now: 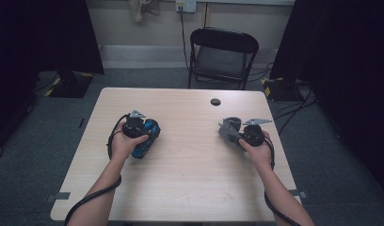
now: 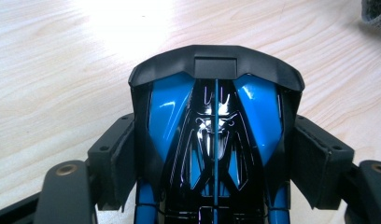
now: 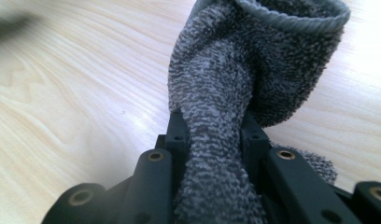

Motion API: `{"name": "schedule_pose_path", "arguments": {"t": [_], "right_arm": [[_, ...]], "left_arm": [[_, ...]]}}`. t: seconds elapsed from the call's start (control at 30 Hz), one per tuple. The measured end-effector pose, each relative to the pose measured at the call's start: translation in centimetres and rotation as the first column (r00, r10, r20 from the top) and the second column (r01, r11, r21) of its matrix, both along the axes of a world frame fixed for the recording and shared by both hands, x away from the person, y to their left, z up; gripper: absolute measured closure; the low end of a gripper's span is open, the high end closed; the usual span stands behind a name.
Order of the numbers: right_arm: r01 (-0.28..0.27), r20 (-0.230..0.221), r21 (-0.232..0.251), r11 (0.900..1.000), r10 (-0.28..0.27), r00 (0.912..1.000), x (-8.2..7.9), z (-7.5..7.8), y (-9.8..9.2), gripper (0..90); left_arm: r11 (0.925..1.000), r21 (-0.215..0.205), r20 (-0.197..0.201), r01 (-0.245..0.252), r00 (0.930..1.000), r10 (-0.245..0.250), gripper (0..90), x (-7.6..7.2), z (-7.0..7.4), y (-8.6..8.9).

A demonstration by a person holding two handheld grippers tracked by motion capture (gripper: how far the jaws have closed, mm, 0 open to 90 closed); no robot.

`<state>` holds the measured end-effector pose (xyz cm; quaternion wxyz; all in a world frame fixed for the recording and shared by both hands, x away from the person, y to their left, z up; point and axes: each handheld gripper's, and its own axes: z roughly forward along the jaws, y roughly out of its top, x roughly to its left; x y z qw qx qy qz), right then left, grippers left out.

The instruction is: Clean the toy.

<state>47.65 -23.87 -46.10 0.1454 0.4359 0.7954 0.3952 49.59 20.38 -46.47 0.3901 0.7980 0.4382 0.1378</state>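
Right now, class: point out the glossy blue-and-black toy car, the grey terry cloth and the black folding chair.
Glossy blue-and-black toy car (image 2: 215, 121): left gripper view, shiny bodywork.
Grey terry cloth (image 3: 216, 93): right gripper view, twisted middle.
Black folding chair (image 1: 220, 60): high view, seat.

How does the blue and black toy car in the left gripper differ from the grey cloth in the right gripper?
The toy car is glossy blue and black with hard panels; the grey cloth is matt, fuzzy and limp. The left gripper clamps the toy car with jaws set wide on its flanks, while the right gripper pinches the grey cloth nearly shut, bunching it into a narrow fold. Both are held over the wooden table.
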Motion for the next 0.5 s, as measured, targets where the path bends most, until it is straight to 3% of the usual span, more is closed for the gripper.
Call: {"name": "schedule_pose_path", "arguments": {"t": [0.5], "right_arm": [[0.019,-0.004,-0.007,1.000,-0.019,0.9998,1.1,-1.3,-0.2,69.6]], "left_arm": [[0.9994,0.035,-0.012,0.005,0.9999,-0.004,25.4,0.8,-1.5,-0.7]]}}
